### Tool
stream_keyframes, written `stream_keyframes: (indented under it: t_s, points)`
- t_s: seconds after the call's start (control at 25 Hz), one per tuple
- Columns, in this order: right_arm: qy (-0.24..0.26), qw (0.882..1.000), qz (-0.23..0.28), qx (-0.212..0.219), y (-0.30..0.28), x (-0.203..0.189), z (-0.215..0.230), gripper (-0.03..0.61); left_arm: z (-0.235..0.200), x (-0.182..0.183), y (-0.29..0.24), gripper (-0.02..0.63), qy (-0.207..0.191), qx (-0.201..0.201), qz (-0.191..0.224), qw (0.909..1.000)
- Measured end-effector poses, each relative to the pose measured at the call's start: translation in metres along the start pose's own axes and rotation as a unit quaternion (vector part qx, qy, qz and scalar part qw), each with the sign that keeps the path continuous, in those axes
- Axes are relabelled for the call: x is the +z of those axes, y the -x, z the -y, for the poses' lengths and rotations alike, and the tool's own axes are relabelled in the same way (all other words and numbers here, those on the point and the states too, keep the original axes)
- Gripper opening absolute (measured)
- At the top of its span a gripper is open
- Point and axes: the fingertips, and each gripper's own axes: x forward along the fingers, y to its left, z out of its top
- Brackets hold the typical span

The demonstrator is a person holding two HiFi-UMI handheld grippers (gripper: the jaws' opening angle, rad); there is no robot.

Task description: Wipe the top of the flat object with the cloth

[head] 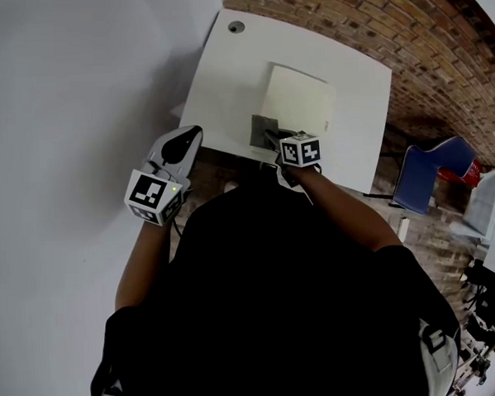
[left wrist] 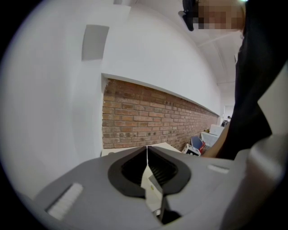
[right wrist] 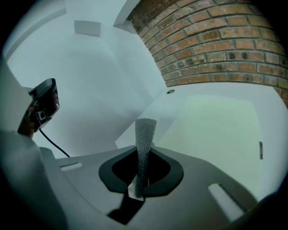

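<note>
My right gripper (right wrist: 145,150) has the grey cloth (right wrist: 145,132) pinched, a strip poking up between the jaws, right by the near edge of the cream flat object (right wrist: 216,130) on the white table (head: 224,70). Left gripper (left wrist: 147,155) is pressed together, nothing in it, just off the table's near-left edge.

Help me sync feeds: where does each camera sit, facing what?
Head view: on the head, down at white table, pale flat square panel; arms, black torso.
Left gripper view: rides the left gripper, along shut jaws toward red brick wall; torso shows.
Right gripper view: rides the right gripper, along jaws clamping grey knitted cloth, over panel.
All share the wall.
</note>
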Motion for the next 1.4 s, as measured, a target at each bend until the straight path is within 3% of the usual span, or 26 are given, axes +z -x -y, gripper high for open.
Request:
stream_keyframes:
  t_s: [0.6,1.4]
  points:
    - [-0.031,0.999,-0.029,-0.028,-0.031,-0.033,0.015,0.012,-0.007,-0.001,0.012,0.003,-0.005,-0.008,-0.007,0.9999]
    - [-0.082,0.991,-0.010,-0.105,0.037,-0.069,0.084,0.012,0.018,0.006,-0.038,0.003,-0.031,-0.079,-0.004,0.9964]
